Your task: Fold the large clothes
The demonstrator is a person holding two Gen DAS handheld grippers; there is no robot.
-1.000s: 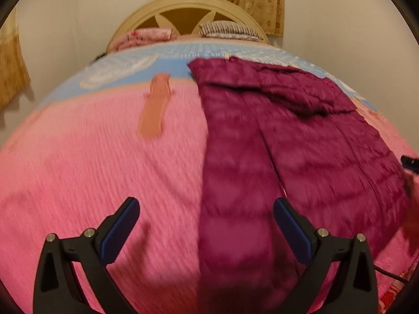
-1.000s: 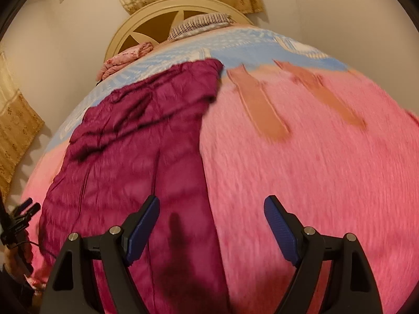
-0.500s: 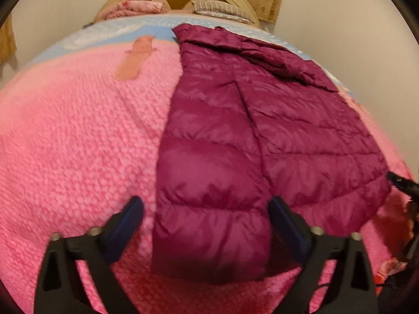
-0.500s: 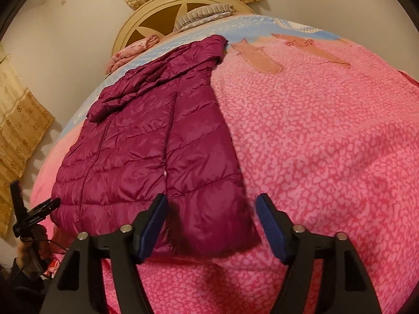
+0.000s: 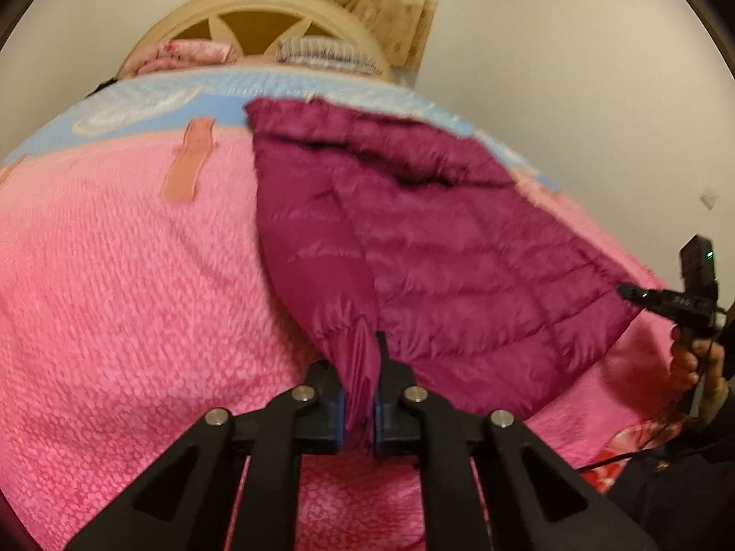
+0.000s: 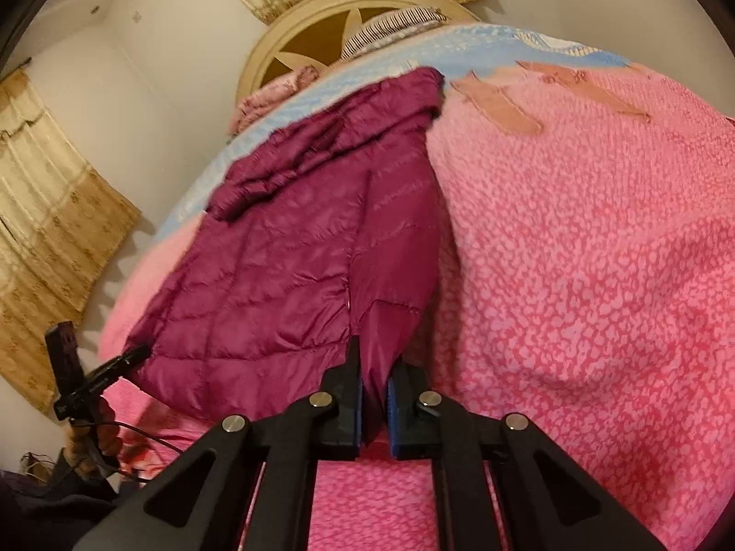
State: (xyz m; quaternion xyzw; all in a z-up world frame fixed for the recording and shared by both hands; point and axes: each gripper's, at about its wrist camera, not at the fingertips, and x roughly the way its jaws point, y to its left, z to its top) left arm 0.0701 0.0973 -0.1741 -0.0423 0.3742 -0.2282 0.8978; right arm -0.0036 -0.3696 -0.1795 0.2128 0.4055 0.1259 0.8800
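2 grippers clamp the maroon quilted jacket (image 5: 441, 248) at its near hem: left gripper (image 5: 357, 413) and right gripper (image 6: 373, 408), above the pink bedspread (image 5: 128, 275).

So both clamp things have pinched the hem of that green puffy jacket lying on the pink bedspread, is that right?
Not quite: the jacket is dark magenta, not green, as both wrist views show. The rest holds: the left gripper and right gripper are each shut on its hem, and it lies on the pink bedspread.

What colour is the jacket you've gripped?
Deep magenta, quilted jacket; the right wrist view shows it best.
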